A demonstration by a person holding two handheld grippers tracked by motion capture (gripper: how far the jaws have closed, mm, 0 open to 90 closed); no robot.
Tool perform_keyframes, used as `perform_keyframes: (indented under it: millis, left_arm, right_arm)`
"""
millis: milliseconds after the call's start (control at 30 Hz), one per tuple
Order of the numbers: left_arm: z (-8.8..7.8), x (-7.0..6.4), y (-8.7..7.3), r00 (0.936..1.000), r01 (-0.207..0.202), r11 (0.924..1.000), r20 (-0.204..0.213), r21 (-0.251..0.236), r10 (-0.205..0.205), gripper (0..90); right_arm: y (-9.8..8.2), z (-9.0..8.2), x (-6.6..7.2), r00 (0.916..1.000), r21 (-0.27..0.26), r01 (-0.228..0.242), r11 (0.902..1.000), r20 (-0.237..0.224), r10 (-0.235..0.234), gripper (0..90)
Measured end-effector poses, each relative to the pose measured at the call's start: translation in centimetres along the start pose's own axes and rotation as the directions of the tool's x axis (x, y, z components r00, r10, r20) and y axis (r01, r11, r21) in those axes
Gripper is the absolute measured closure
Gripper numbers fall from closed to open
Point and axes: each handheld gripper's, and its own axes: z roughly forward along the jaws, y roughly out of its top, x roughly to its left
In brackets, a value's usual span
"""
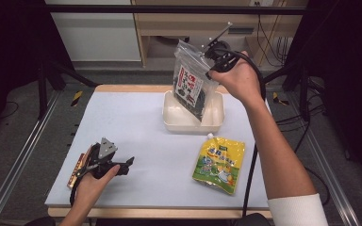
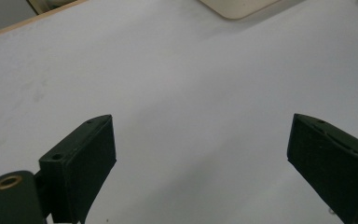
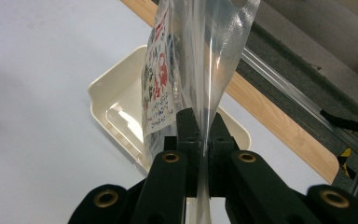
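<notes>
Clear bag [image 1: 192,84] — over cream tray [image 1: 172,123] on pale-grey table [image 1: 136,122].

Left gripper [image 2: 200,158]: jaws wide apart, nothing between them, over the pale table surface [image 2: 182,79]. Cream tray [image 2: 235,7] corner at 12 o'clock. Wooden table edge [image 2: 32,21] at 10 o'clock.

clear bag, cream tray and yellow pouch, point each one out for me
clear bag [image 1: 191,87], high view, on its printed label, above the tray
cream tray [image 1: 216,123], high view, on its front right rim
yellow pouch [image 1: 219,165], high view, on the middle of its printed face
</notes>
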Motion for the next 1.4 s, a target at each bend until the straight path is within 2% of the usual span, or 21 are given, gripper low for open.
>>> perform_keyframes:
  millis: [367,1067,1400]
  left_arm:
    - [0.1,-0.2,0.0,1.0000,-0.004,1.0000,0.003,0.004,0.004,7.8]
    - [0.1,-0.2,0.0,1.0000,-0.005,0.9999,0.008,0.009,0.005,7.7]
    - [0.1,-0.2,0.0,1.0000,-0.005,1.0000,0.005,0.005,0.005,7.6]
  right_arm:
    - [0.0,0.9,0.3,0.9999,-0.001,0.011,0.9999,-0.001,-0.011,87.6]
    - [0.1,2.7,1.0,0.9988,0.014,0.021,0.9997,-0.045,-0.021,87.3]
    - [0.0,2.9,1.0,0.9984,0.016,0.023,0.9996,-0.052,-0.022,87.2]
